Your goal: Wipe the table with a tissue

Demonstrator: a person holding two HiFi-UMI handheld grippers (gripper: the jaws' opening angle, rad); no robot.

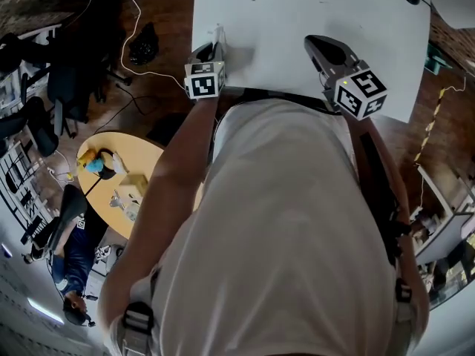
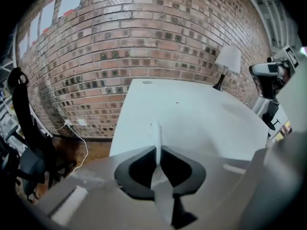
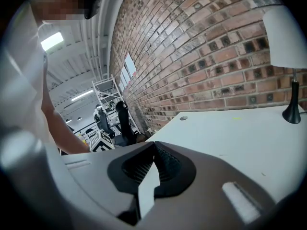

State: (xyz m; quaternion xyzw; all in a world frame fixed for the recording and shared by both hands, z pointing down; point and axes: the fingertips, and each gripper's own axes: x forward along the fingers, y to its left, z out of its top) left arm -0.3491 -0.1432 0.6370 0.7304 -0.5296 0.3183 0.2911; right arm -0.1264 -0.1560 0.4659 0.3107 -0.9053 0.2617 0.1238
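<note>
Head view: left gripper (image 1: 210, 50) is hovering over the near left edge of the white table (image 1: 312, 6). It is pinching a thin white tissue (image 1: 218, 37), likely to press it down for wiping. Right gripper (image 1: 320, 47) is idling over the near edge.

Left gripper view: jaws are clamping almost together on the tissue's upright edge (image 2: 155, 134); contact with the tabletop is unclear.

Right gripper view: jaws are sitting together, gripping nothing, parked clear of the wiping side.
</note>
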